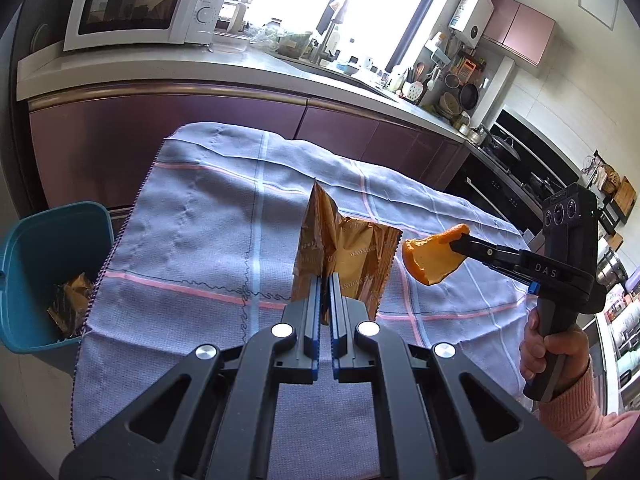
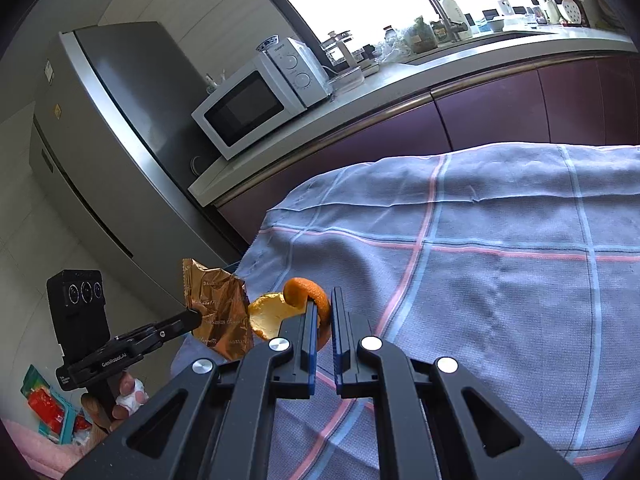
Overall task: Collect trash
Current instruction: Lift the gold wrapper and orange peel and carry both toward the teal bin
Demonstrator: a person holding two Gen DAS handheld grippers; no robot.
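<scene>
While left gripper point(image 1: 325, 280) is pinching crinkly foil wrapper point(image 1: 356, 256) by bottom edge, right gripper point(image 2: 325, 300) is clamping limp orange peel point(image 2: 308, 292); both featherlight, probably slippery, needing firm edge holds.

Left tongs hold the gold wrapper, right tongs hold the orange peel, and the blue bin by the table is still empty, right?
Not quite: the blue bin already holds a gold wrapper, as the left wrist view shows. The left tongs do hold the gold wrapper and the right tongs the orange peel.

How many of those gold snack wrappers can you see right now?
2. One gold wrapper is pinched in the left gripper above the cloth; the other wrapper lies in the teal bin beside the table. More may be hidden deeper in the bin.
</scene>
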